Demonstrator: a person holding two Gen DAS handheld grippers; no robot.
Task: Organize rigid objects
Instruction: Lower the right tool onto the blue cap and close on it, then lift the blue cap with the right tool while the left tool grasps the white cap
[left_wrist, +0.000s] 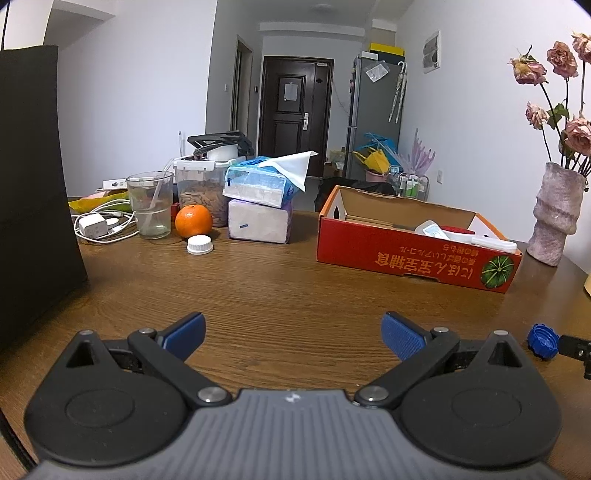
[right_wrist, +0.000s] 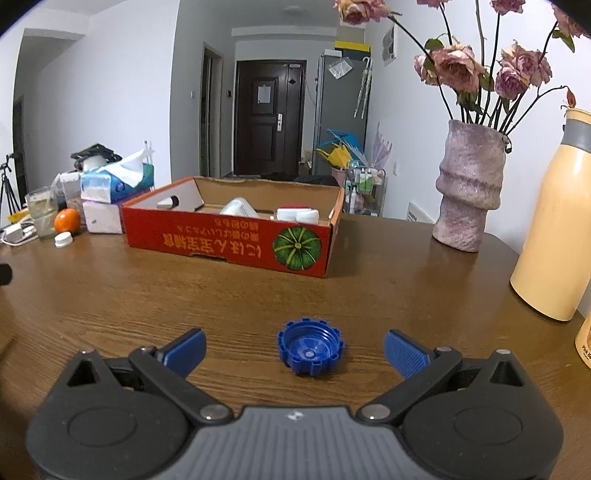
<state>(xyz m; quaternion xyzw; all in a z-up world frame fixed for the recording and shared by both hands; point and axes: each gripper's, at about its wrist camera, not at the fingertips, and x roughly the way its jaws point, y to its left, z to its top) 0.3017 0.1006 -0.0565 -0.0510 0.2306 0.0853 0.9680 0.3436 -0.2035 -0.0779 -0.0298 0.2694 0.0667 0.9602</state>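
Tongs on both handheld grippers stand wide apart and hold nothing. The right tongs (right_wrist: 294, 349) sit low over the wooden counter (right_wrist: 221, 295) with a blue bottle cap (right_wrist: 311, 347) lying open side up between the two blue fingers, nearer the right one and touching neither. This looks like the pick-up step for that cap: the next move calls for centring it between the fingers, closing on its ribbed rim, then lifting it toward the box. The left tongs (left_wrist: 293, 334) hover over bare wood, well to the left of the cap. Farther back stands a red cardboard box (right_wrist: 229, 240), printed with a green pumpkin, its top open; inside lie several white plastic pieces, one of them bottle-shaped, and something red, though their exact kinds are hard to tell. A white cap (left_wrist: 200, 244) rests loose on the counter beside an orange (left_wrist: 193, 220), likely another item to gather. Near them a clear glass (left_wrist: 150, 204) holds a stick or straw, and a lidded plastic tub (left_wrist: 201, 192) holds brown pieces. A pink vase (right_wrist: 467, 188) holds dried roses at right, beside a cream flask (right_wrist: 554, 221).
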